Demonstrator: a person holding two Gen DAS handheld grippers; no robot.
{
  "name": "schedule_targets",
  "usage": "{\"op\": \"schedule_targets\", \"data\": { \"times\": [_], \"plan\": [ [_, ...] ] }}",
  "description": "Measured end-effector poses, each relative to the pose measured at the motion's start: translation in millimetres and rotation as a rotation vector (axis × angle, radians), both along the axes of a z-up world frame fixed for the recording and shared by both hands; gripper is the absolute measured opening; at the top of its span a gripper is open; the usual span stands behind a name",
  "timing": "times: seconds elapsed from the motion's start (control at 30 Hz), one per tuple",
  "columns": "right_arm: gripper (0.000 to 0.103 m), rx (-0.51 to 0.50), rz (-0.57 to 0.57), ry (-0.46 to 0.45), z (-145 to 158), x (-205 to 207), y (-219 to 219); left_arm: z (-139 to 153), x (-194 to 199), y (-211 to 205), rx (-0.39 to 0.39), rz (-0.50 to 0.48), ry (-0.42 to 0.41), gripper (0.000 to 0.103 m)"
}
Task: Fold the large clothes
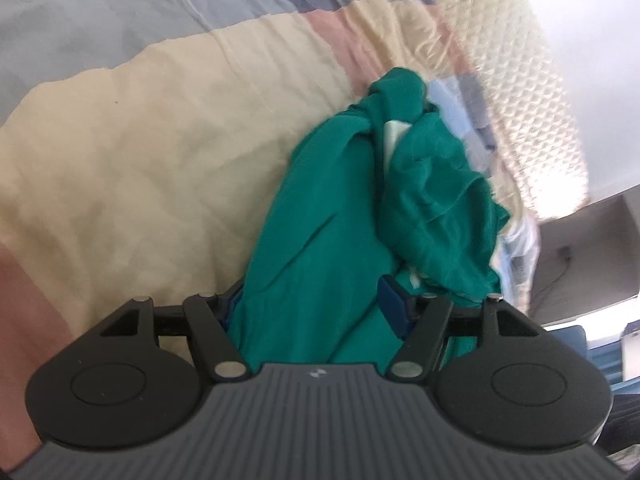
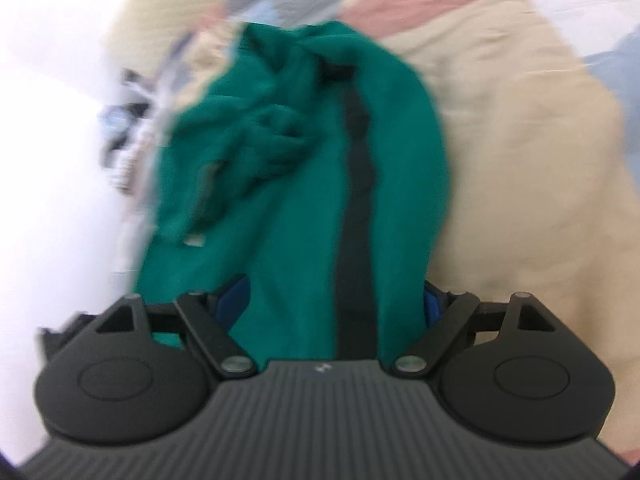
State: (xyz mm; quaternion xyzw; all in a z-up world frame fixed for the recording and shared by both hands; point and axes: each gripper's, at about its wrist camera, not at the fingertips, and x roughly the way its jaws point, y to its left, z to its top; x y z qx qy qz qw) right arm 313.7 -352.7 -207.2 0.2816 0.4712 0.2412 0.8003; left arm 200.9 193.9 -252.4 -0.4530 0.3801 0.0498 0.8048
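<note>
garment: green garment [image 1: 332, 216] lies bunched on the patchwork quilt [image 1: 140, 140], its near end draped between both sets of fingers
left gripper [image 1: 316, 312]: jaws spread wide, cloth between them, pads not seen pressing
right gripper [image 2: 332, 304]: jaws apart, fabric running through the gap; view blurred
risk: closing now could pinch several layers, dragging the whole heap instead of one edge

The garment [image 1: 320, 248] is teal green, of thin soft cloth, bunched into a long crumpled heap on a patchwork bedspread [image 1: 140, 168]. Its far end is twisted into a knot-like lump, with a pale label or lining showing in a fold. In the right wrist view, which is blurred, a dark stripe runs along the garment [image 2: 288, 208].
</note>
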Motion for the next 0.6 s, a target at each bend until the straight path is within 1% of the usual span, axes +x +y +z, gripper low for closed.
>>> {"op": "schedule_targets", "data": {
  "times": [0.03, 0.1, 0.13, 0.23, 0.3, 0.33, 0.37, 0.4, 0.43, 0.47, 0.5, 0.53, 0.57, 0.6],
  "plan": [
    [0.085, 0.022, 0.020, -0.018, 3, -1, 3, -2, 2, -2, 0.017, -0.003, 0.027, 0.070],
    [0.085, 0.007, 0.052, -0.031, 5, -1, 9, -7, 6, -7, 0.064, -0.010, 0.085, 0.070],
    [0.085, -0.024, 0.059, -0.017, 3, 0, 13, -9, 9, -11, 0.087, -0.022, 0.106, 0.070],
    [0.084, -0.112, 0.057, 0.065, -10, 7, 21, -11, 15, -18, 0.126, -0.047, 0.125, 0.070],
    [0.084, -0.118, 0.061, 0.093, -16, 10, 21, -13, 19, -20, 0.131, -0.063, 0.126, 0.070],
    [0.079, -0.118, 0.061, 0.094, -17, 10, 20, -14, 20, -21, 0.128, -0.076, 0.121, 0.070],
    [0.077, -0.132, 0.065, 0.094, -17, 10, 22, -14, 21, -23, 0.127, -0.089, 0.121, 0.070],
    [0.073, -0.155, 0.077, 0.090, -16, 9, 27, -15, 23, -23, 0.131, -0.098, 0.121, 0.069],
    [0.064, -0.183, 0.097, 0.083, -14, 8, 32, -15, 23, -25, 0.141, -0.108, 0.119, 0.068],
    [0.058, -0.219, 0.123, 0.069, -11, 7, 39, -14, 23, -28, 0.155, -0.115, 0.118, 0.058],
    [0.042, -0.247, 0.148, 0.052, -10, 6, 43, -14, 23, -30, 0.164, -0.121, 0.120, 0.044],
    [0.025, -0.271, 0.171, 0.033, -8, 4, 49, -15, 24, -30, 0.173, -0.124, 0.124, 0.037],
    [0.019, -0.293, 0.187, 0.015, -5, 2, 54, -15, 23, -29, 0.175, -0.120, 0.123, 0.023],
    [0.015, -0.312, 0.198, -0.005, 0, 0, 59, -13, 23, -26, 0.154, -0.110, 0.113, 0.017]
  ]
}}
